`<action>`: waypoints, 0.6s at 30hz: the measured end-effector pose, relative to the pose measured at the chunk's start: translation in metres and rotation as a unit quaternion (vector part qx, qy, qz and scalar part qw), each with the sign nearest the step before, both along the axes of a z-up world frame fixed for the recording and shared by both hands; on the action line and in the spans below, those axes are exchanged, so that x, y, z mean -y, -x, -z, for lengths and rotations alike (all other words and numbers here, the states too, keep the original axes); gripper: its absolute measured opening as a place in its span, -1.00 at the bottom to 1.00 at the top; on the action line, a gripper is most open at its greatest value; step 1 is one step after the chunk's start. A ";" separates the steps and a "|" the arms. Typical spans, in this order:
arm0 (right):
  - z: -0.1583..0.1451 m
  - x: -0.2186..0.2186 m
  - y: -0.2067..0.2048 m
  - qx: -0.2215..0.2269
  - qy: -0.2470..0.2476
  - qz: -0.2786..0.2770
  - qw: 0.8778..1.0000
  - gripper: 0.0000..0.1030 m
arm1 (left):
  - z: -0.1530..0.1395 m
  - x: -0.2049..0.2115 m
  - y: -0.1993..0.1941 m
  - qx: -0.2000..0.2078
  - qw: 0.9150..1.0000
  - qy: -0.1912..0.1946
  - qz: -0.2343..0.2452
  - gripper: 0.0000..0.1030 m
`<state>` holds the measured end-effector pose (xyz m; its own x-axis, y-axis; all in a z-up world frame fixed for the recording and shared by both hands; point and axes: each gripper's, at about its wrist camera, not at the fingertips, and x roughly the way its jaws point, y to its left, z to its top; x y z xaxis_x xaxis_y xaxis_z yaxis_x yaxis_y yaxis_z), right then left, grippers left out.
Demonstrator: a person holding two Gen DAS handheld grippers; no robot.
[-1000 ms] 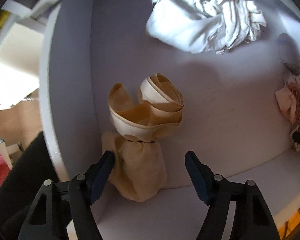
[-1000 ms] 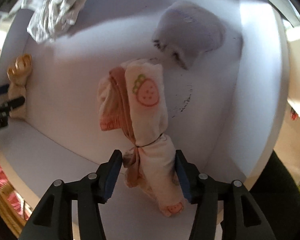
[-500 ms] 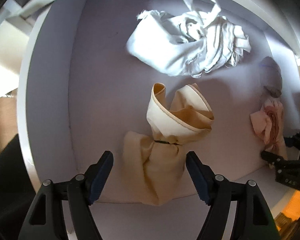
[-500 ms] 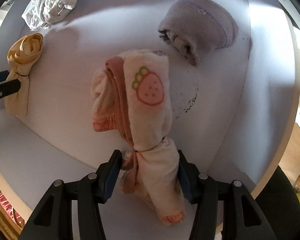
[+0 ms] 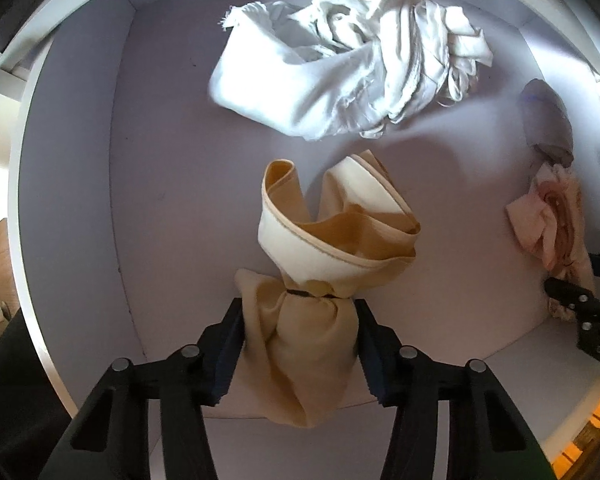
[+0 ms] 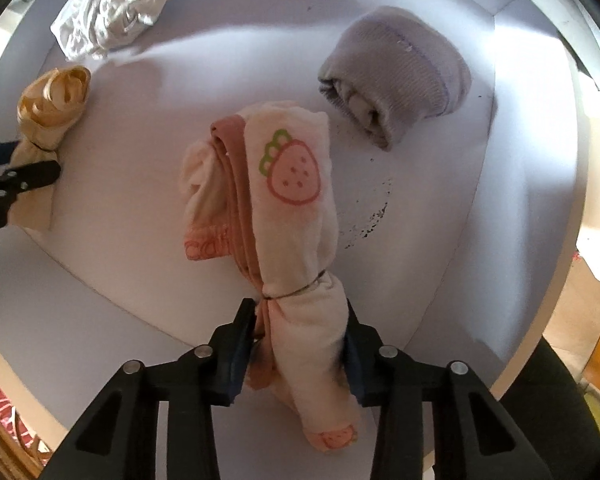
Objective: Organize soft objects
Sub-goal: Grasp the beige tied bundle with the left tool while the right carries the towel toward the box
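Both grippers pointed down into the white box (image 5: 72, 208). Left gripper (image 5: 300, 346) jaws were closing on the beige bundle (image 5: 312, 288); right gripper (image 6: 300, 350) jaws closing on the strawberry bundle (image 6: 288, 208), grey roll (image 6: 400, 72) at 1 o'clock.

Tan cloth bundle (image 5: 300, 340): cinched by a dark band, flared cream-edged top, stood inside the white box near its left wall. Strawberry-print pink bundle (image 6: 296, 216): banded low, lay mid-floor. Grey rolled sock bundle (image 6: 396, 76): on its side, toward the far right corner. Crumpled white cloth (image 5: 348, 68): loose heap along the far wall.
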<state>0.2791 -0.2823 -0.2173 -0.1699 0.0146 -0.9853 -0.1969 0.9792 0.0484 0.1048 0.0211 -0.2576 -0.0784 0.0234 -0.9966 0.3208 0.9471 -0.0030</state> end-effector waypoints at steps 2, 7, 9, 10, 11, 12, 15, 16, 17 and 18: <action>-0.006 0.000 0.003 0.004 -0.009 0.006 1.000 -0.26 | -0.001 0.001 -0.001 0.001 1.000 -0.004 0.004 -0.01; -0.032 -0.001 0.009 0.015 -0.044 0.020 0.999 -0.28 | -0.002 0.013 0.002 0.002 1.000 -0.010 0.008 -0.06; -0.043 0.000 0.011 0.018 -0.060 0.033 0.997 -0.28 | -0.005 0.016 0.012 0.001 1.000 -0.009 0.006 -0.06; -0.047 0.001 0.012 0.018 -0.066 0.037 0.997 -0.28 | -0.005 0.015 0.012 0.001 1.000 -0.009 0.005 -0.07; -0.051 0.001 0.014 0.018 -0.071 0.041 0.996 -0.28 | -0.002 0.021 0.014 0.000 1.000 -0.009 0.004 -0.06; -0.056 0.003 0.016 0.018 -0.077 0.045 0.996 -0.28 | -0.001 0.021 0.014 0.000 1.000 -0.010 0.005 -0.06; -0.074 0.002 0.022 0.017 -0.098 0.059 0.993 -0.28 | 0.001 0.020 0.013 -0.002 1.000 -0.010 0.003 -0.06; -0.080 0.003 0.023 0.016 -0.107 0.064 0.992 -0.28 | 0.002 0.020 0.013 -0.003 1.000 -0.011 0.003 -0.06; -0.084 0.007 0.020 0.017 -0.115 0.069 0.991 -0.28 | 0.004 0.020 0.012 -0.003 1.000 -0.011 0.003 -0.06; -0.093 0.009 0.022 0.020 -0.123 0.073 0.989 -0.28 | 0.004 0.021 0.011 -0.004 1.000 -0.011 0.002 -0.06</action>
<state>0.2572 -0.2908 -0.1248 -0.1096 0.2772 -0.9545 -0.0604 0.9567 0.2848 0.0934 0.0005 -0.2614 -0.0867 0.0452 -0.9952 0.3252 0.9455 0.0146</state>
